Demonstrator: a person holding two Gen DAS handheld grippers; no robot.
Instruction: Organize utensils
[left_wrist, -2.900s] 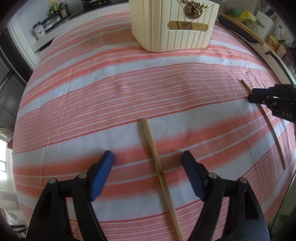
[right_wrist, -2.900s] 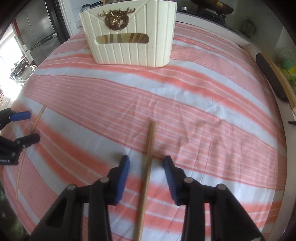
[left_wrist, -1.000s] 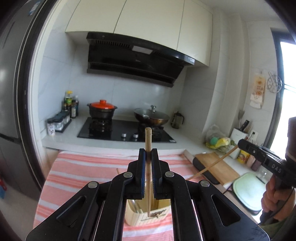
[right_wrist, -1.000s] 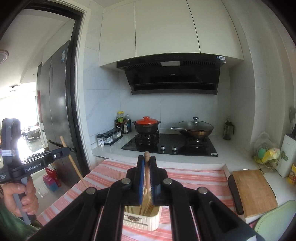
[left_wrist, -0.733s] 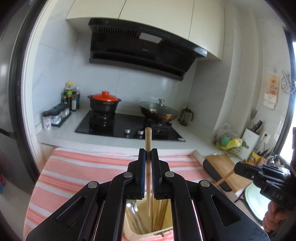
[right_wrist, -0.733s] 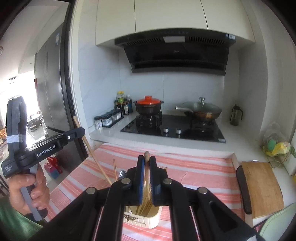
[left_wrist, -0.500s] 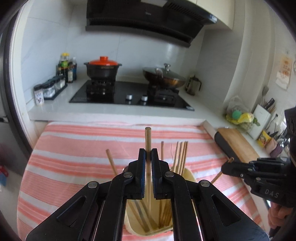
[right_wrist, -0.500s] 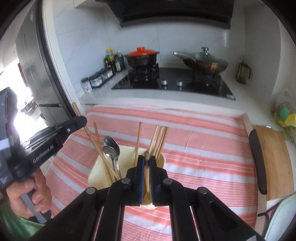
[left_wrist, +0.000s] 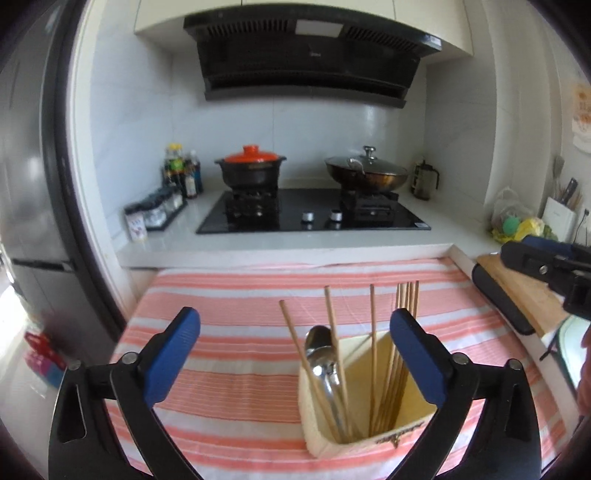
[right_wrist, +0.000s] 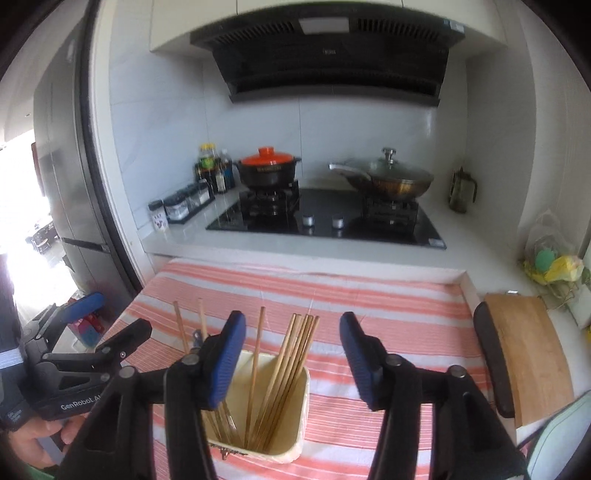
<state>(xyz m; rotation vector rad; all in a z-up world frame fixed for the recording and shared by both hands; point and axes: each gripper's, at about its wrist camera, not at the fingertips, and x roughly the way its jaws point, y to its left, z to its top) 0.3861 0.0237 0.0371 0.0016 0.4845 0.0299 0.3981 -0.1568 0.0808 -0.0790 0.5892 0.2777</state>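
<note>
- Wooden chopsticks stand upright in the cream plastic holder, which sits on the pink-and-white striped tablecloth; leaning on its walls keeps them from sliding flat.
- The left gripper hovers above the holder, jaws spread wide and empty.
- The right gripper hangs just over the rim, jaws also parted, gripping nothing. I'd judge both have let go.
- Counted: about eight chopsticks, though the bunched ones blur together; at least one steel spoon; one holder; two grippers.
</note>
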